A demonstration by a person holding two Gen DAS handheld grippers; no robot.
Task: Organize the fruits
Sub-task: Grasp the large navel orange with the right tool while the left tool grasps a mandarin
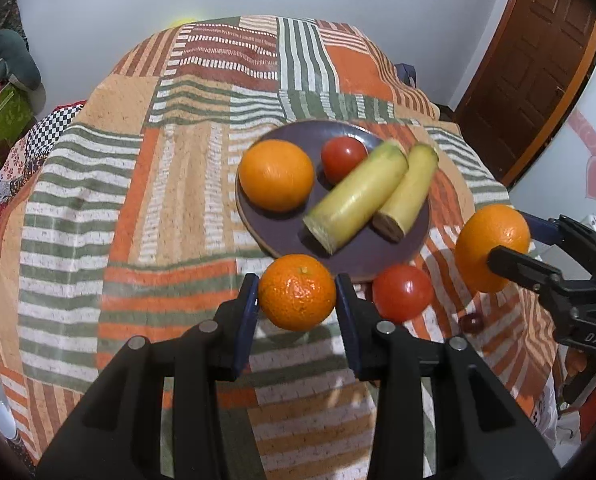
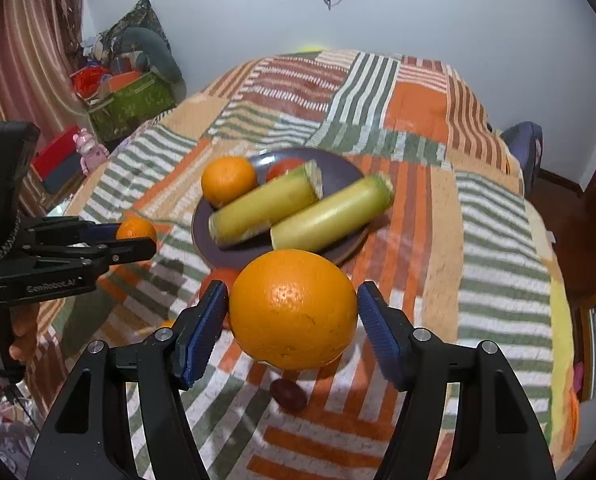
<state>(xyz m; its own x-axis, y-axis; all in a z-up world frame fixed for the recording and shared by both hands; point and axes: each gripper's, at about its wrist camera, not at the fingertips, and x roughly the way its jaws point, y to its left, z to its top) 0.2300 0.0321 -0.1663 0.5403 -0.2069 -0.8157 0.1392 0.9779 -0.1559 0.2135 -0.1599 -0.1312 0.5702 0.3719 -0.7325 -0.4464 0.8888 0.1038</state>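
Note:
A dark plate (image 1: 350,256) (image 2: 342,176) on the patchwork cloth holds an orange (image 1: 275,175) (image 2: 228,180), a tomato (image 1: 344,159) (image 2: 283,169) and two yellow-green cut stalks (image 1: 358,196) (image 2: 330,218). My left gripper (image 1: 296,296) (image 2: 131,238) is shut on a small mandarin (image 1: 296,292) (image 2: 136,229), held above the cloth just before the plate. My right gripper (image 2: 293,312) (image 1: 498,248) is shut on a large orange (image 2: 293,310) (image 1: 492,248), held to the plate's right. A second tomato (image 1: 402,293) lies on the cloth by the plate's near rim.
A small dark red fruit (image 2: 287,395) (image 1: 470,323) lies on the cloth under the right gripper. The table (image 1: 97,200) is round with edges dropping off all round. Boxes and clutter (image 2: 129,100) stand at the left wall; a wooden door (image 1: 530,72) is at the right.

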